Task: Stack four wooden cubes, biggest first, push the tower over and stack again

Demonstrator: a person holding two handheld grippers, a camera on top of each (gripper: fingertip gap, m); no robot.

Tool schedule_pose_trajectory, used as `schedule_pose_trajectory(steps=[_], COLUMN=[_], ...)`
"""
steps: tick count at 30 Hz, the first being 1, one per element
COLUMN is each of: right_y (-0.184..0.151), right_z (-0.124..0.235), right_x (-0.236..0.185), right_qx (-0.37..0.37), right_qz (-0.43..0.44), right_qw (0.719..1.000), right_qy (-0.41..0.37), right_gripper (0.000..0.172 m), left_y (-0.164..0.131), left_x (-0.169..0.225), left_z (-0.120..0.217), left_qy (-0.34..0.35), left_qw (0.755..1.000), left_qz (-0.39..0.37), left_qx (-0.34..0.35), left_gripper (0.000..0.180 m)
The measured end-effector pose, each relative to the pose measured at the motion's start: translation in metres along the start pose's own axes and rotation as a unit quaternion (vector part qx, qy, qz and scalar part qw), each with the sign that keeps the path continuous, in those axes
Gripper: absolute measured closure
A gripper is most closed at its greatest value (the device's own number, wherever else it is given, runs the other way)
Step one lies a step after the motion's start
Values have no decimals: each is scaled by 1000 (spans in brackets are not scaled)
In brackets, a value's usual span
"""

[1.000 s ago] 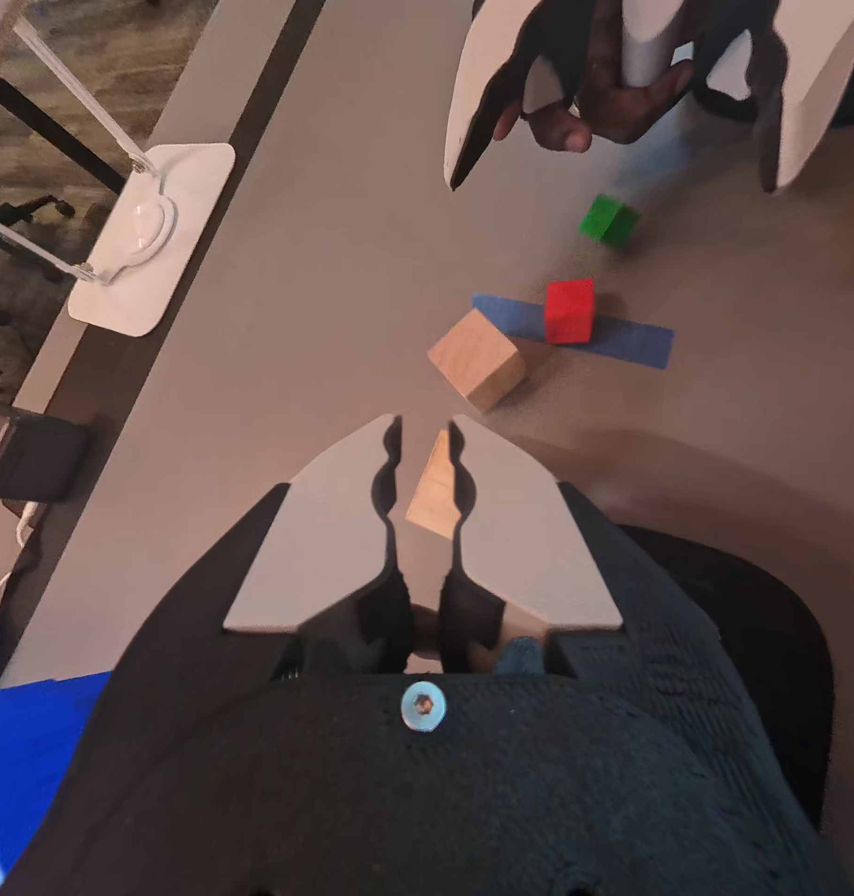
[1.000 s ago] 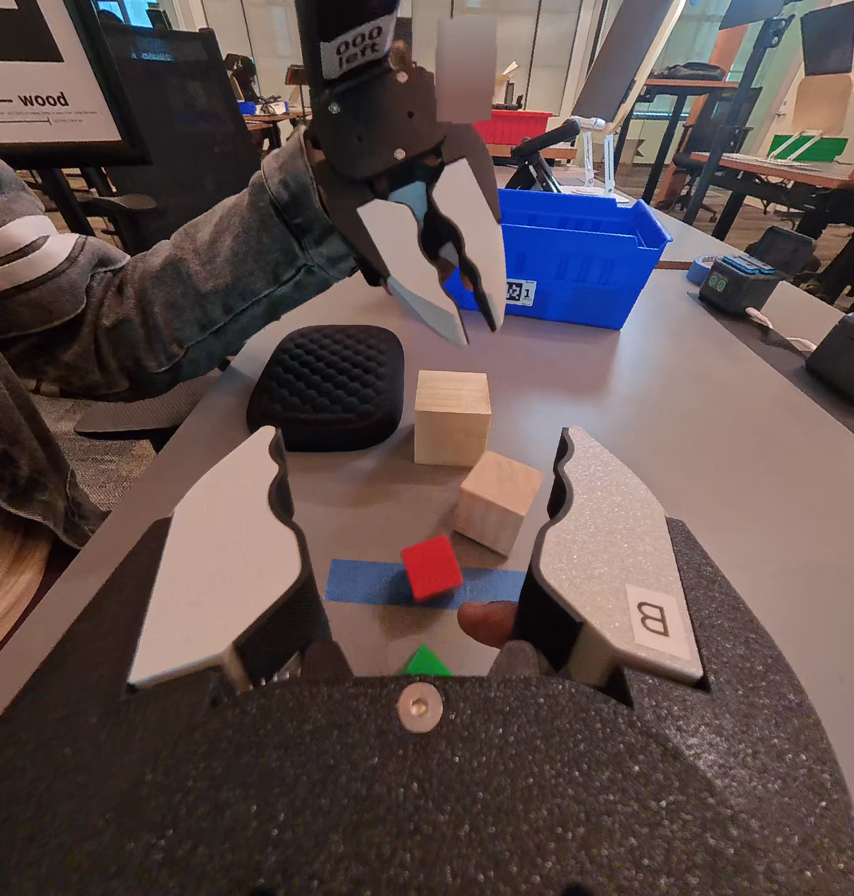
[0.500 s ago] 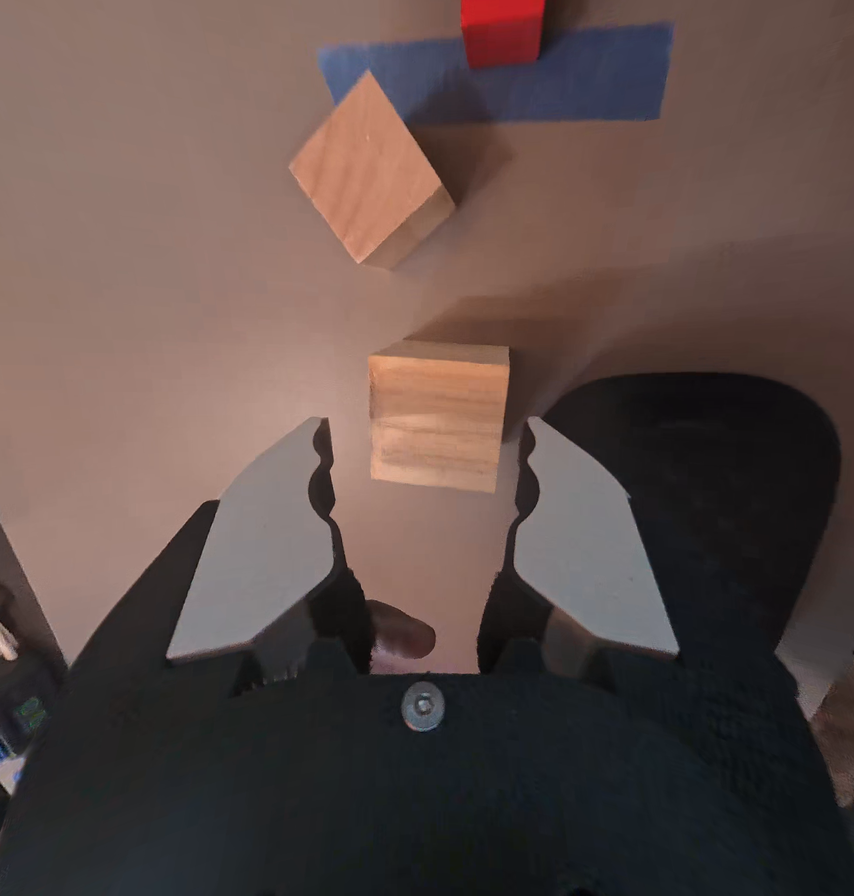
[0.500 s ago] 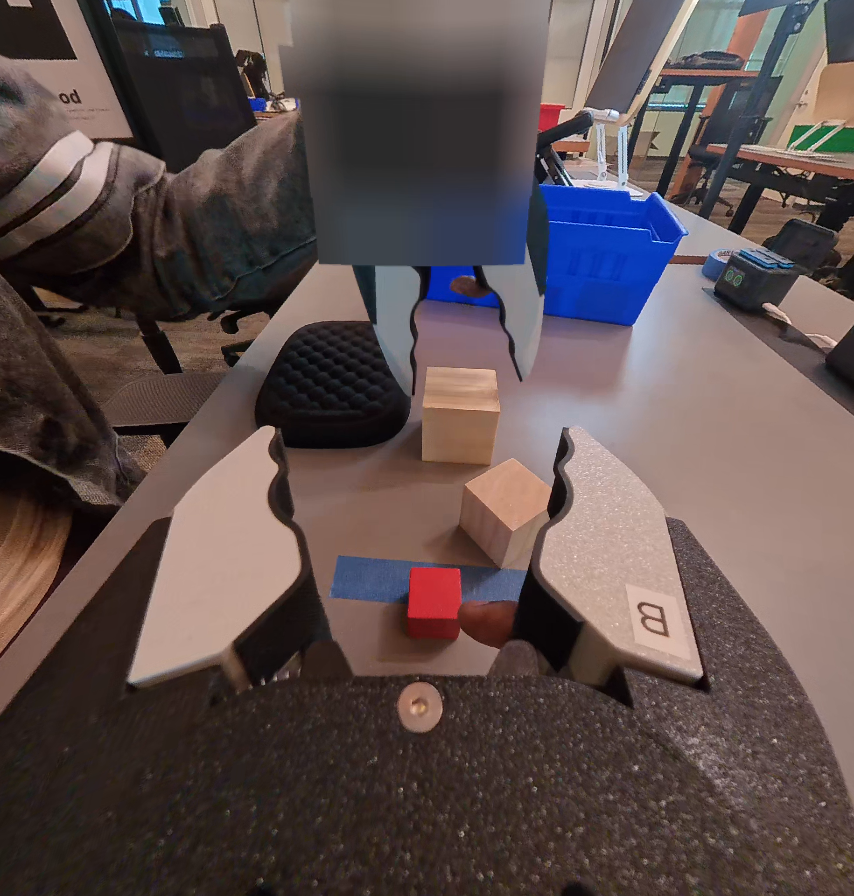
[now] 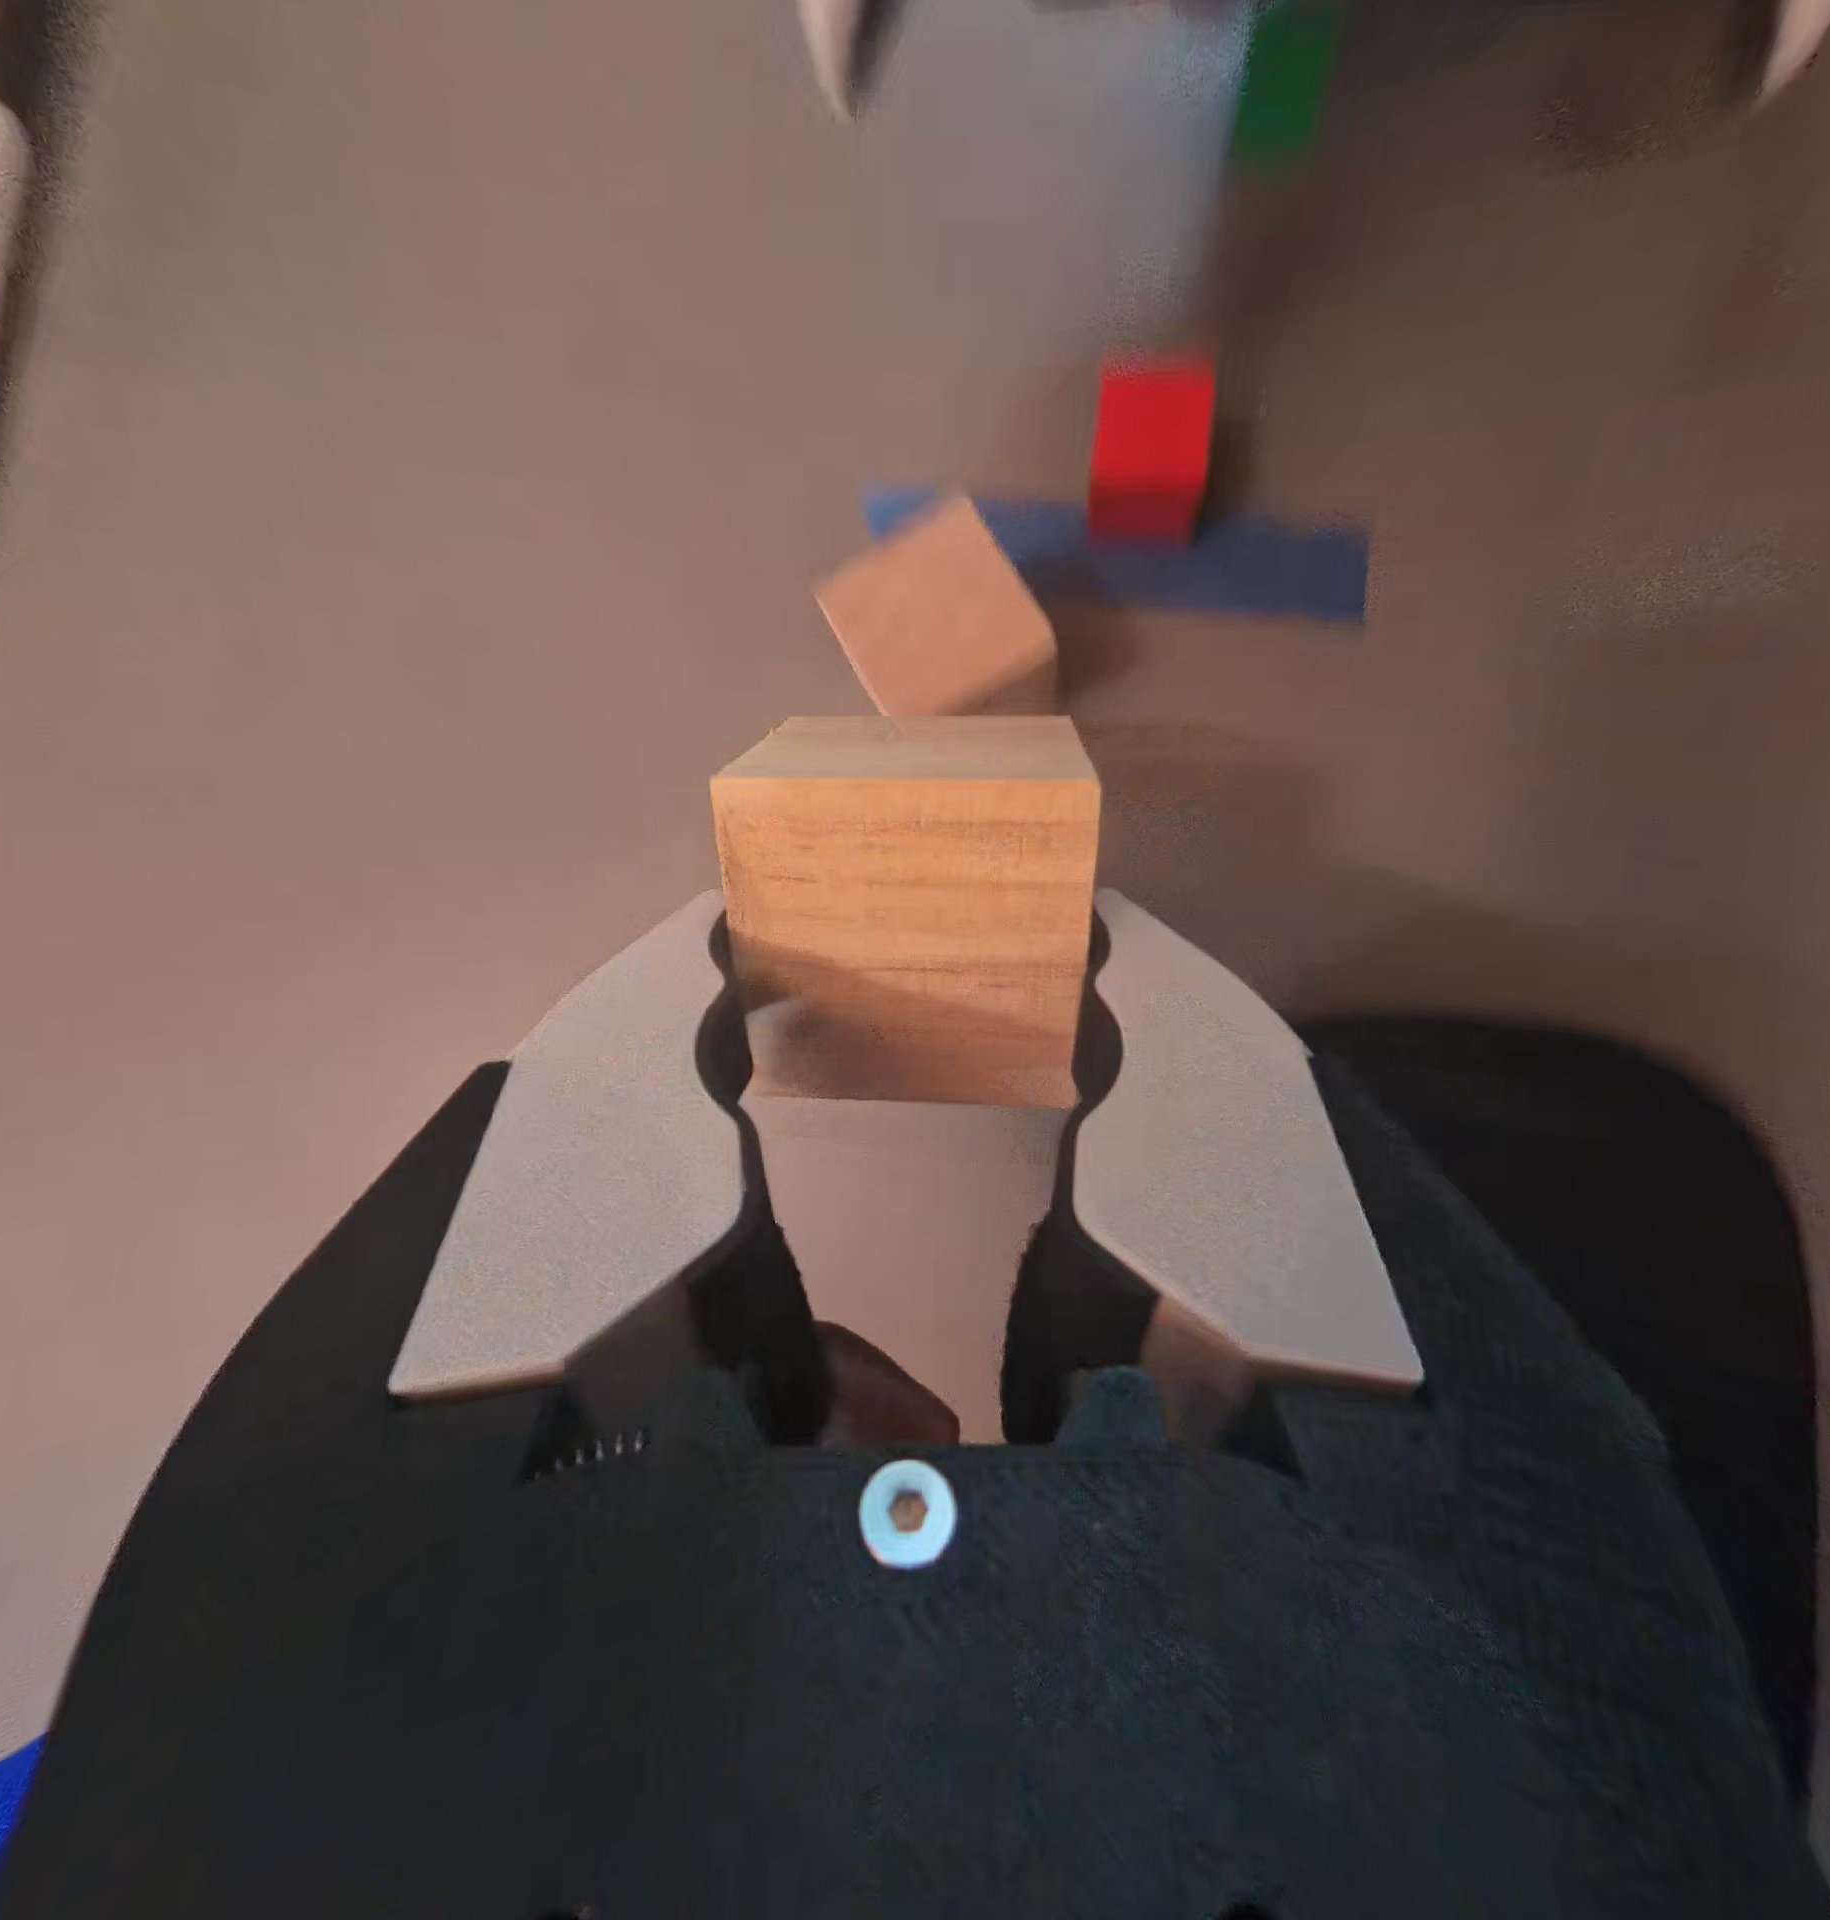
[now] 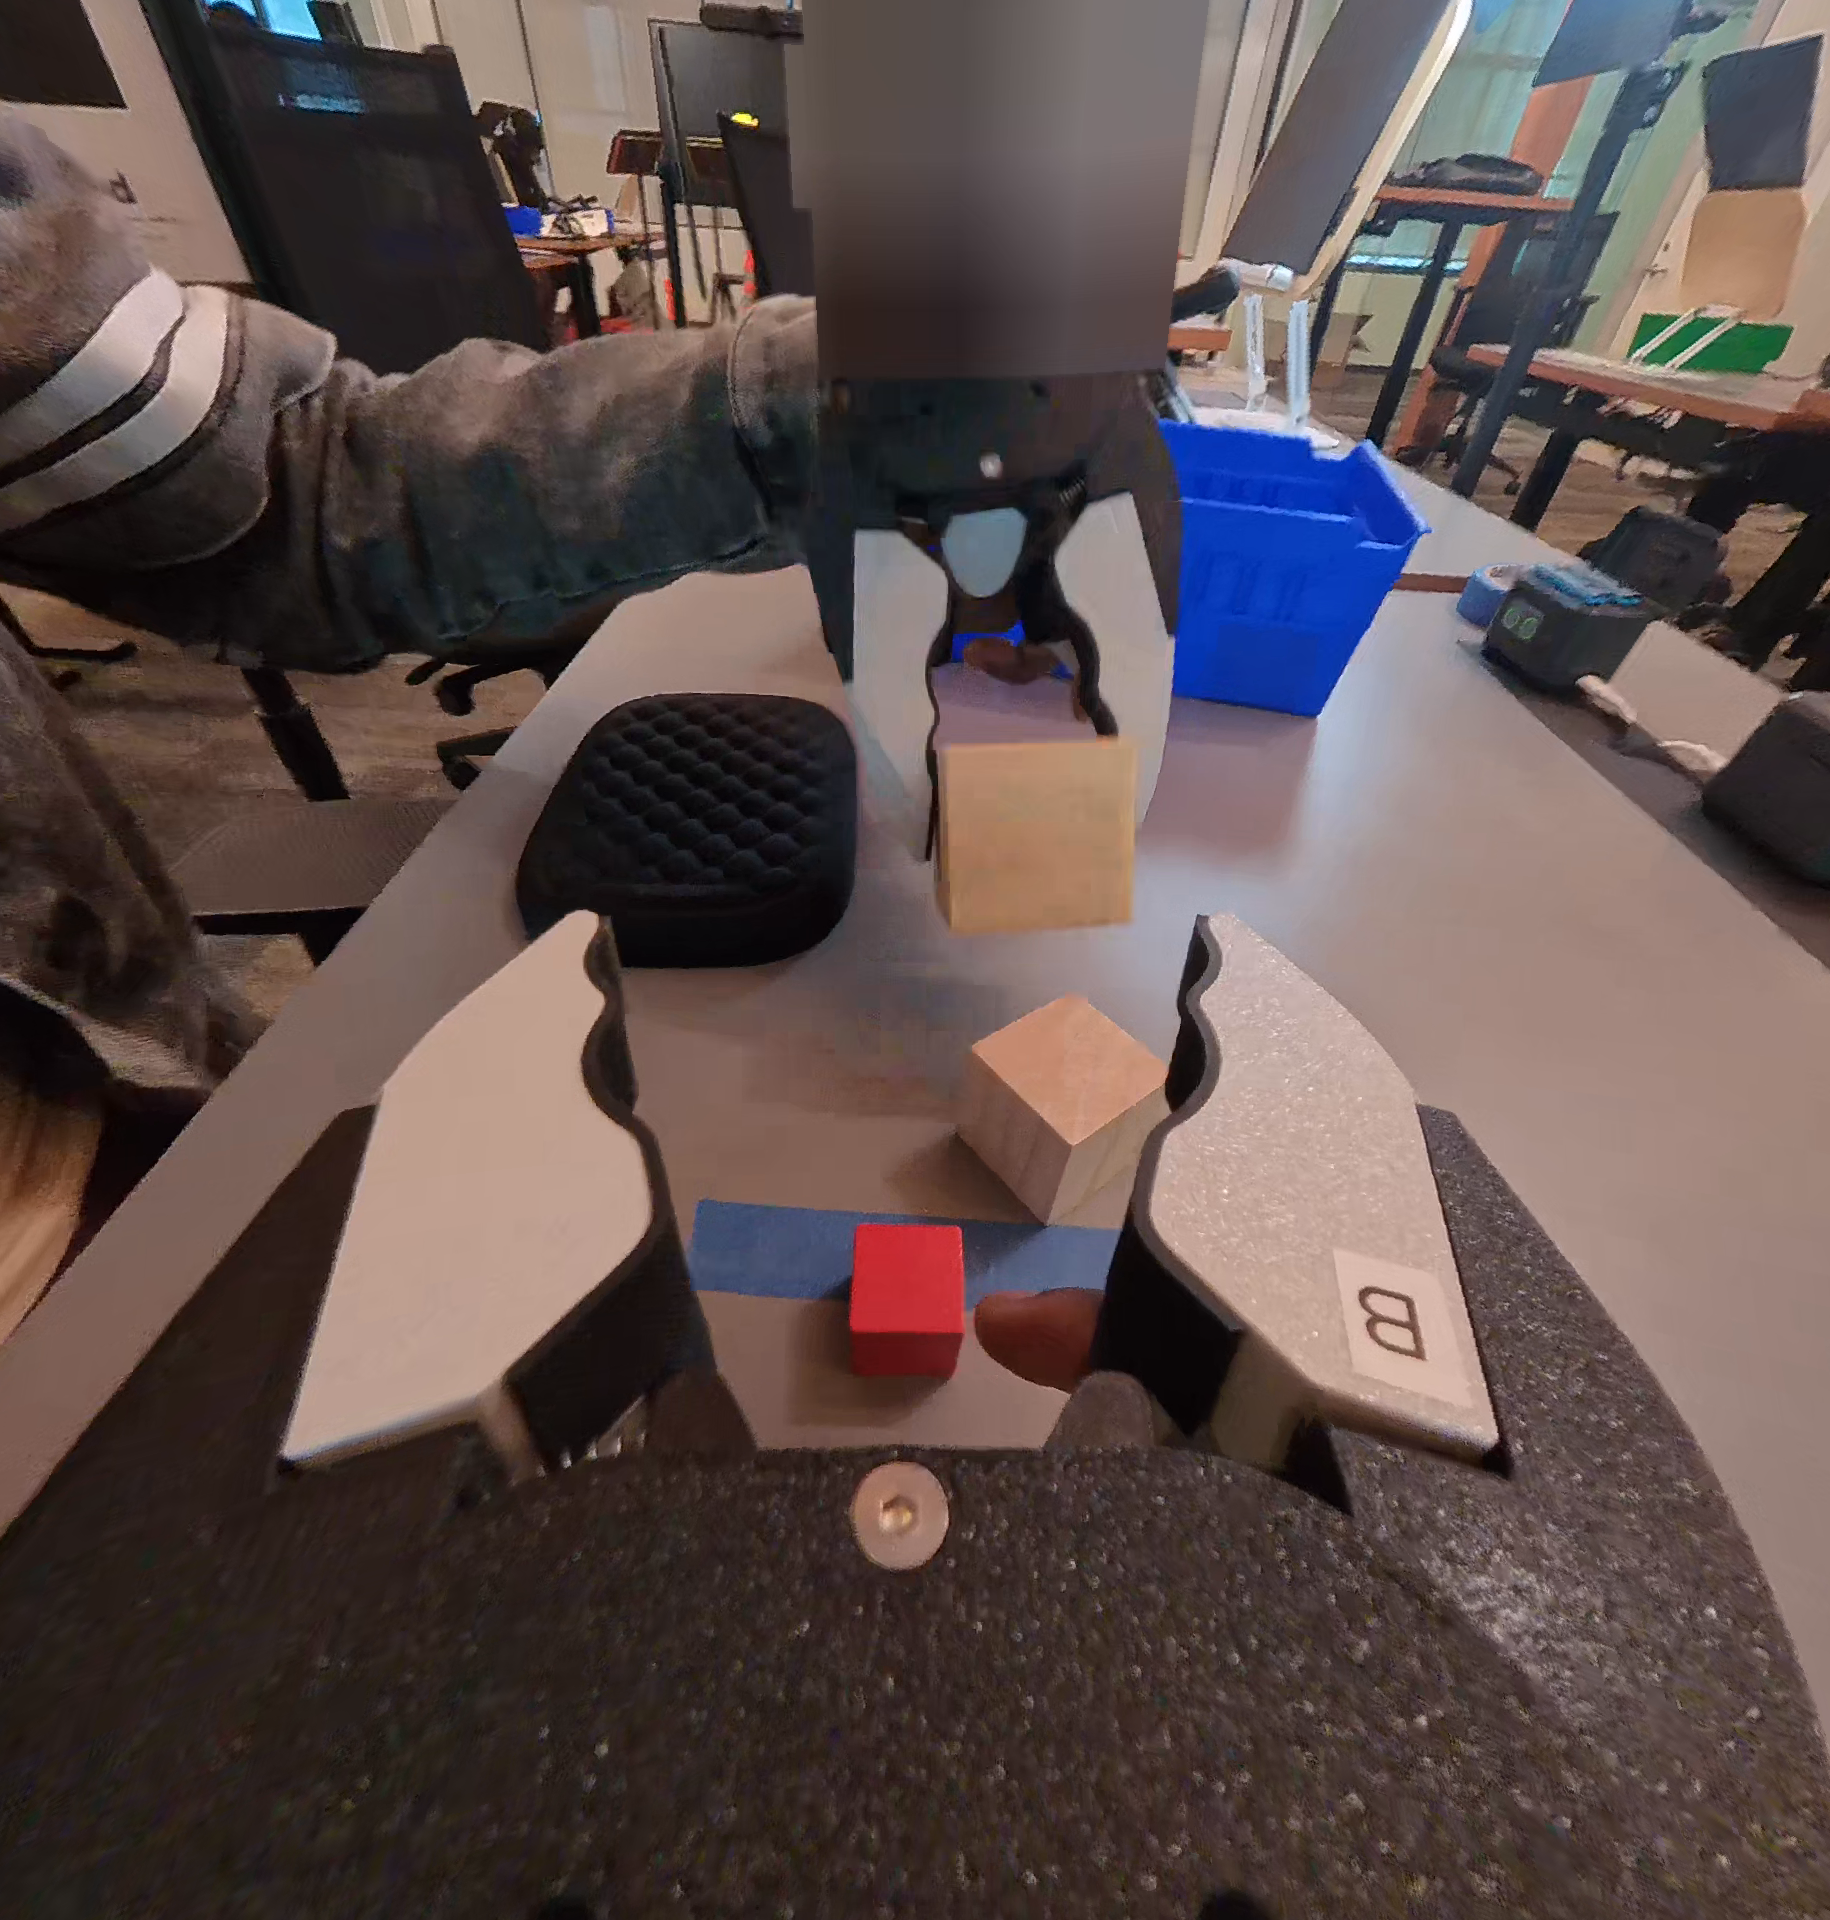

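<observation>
— What sits between the left gripper?
— The big wooden cube, both fingers pressed on its sides.
— And beyond?
— A smaller wooden cube, tilted, by blue tape; a red cube on the tape; a blurred green cube farther along the counter.

An open-plan office or lab: rows of desks at two o'clock, black office chairs at eleven, a blue storage bin.

Around the blue tape strip, bare table lies open to its right, while the red cube sits on it, the smaller wooden cube just behind, and a black cushion beyond to the left.
</observation>
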State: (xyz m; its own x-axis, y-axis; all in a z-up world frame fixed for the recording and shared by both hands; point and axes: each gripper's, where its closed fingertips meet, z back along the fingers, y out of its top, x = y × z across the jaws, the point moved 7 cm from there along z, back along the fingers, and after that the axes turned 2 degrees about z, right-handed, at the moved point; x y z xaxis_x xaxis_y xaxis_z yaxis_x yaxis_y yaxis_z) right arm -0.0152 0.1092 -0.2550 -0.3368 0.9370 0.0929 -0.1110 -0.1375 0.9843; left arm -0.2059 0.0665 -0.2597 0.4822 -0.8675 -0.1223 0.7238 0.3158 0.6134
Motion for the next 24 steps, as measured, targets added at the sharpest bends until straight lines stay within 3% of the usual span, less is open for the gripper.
schedule_pose_trajectory(steps=[2, 5, 7, 9, 14, 15, 17, 19, 21, 24], right_y=[4, 17, 27, 35, 34, 32, 29, 31, 33, 32], right_z=[1, 5, 10, 12, 2, 1, 0, 2, 8, 30], right_x=[3, 2, -4, -13, -30, -30, -35, -33, -31, -17], right_qx=[9, 44, 48, 48, 22, 10, 2, -12, -31, -98], right_qz=[37, 133, 208, 268, 304, 316, 343, 337, 322, 277], right_qw=[999, 983, 961, 944, 943, 939, 931, 933, 939, 949], right_qy=[-39, -121, -174, -188, -137, -137, -122, -127, -118, -114], right_gripper=[72, 72, 80, 84, 81, 85, 111, 111, 111, 111], left_y=[12, 33, 46, 55, 64, 65, 68, 70, 75, 78], left_x=[-4, 6, 23, 40, 56, 58, 61, 58, 52, 35], left_z=[14, 22, 17, 8, -16, -18, -22, -21, -20, -14], left_qy=[20, -39, -142, -226, -288, -306, -339, -335, -283, -71], left_qw=[986, 907, 844, 802, 796, 792, 788, 798, 826, 865], left_qz=[76, 228, 300, 330, 340, 341, 339, 324, 275, 191], left_qx=[149, 353, 422, 443, 409, 403, 386, 383, 402, 458], left_gripper=[120, 120, 120, 120, 120, 120, 120, 119, 114, 87])
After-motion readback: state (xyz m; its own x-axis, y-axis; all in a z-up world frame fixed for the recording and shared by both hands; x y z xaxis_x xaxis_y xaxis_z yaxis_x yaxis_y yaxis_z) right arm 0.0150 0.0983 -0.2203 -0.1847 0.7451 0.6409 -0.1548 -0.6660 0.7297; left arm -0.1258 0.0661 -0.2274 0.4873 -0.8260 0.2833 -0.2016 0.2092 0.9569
